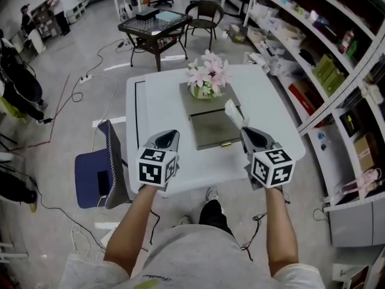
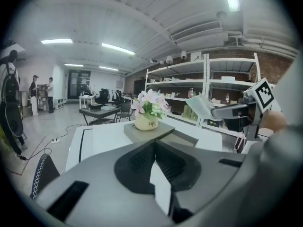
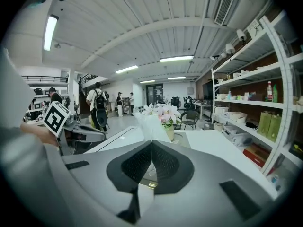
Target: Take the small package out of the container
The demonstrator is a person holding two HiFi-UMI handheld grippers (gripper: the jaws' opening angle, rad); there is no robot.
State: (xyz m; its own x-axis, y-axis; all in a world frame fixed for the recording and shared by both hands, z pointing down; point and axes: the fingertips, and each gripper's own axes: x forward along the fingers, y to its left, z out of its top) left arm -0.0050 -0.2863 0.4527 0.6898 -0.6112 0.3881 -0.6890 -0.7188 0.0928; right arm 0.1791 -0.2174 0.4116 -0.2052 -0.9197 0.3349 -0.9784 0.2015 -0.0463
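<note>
The small package is a pale, crinkled, translucent bag. It sticks up from the tips of my right gripper, which is shut on it just right of the container. In the right gripper view the package rises from between the closed pads of that gripper. The container is a flat grey box with a brass latch at its near edge, on the white table. My left gripper hovers over the table left of the container, shut and empty. In its own view the left gripper holds nothing.
A pot of pink flowers stands on the grey slab just behind the container. A blue chair is at the table's left. Stocked shelves run along the right. A dark table and chair stand farther back.
</note>
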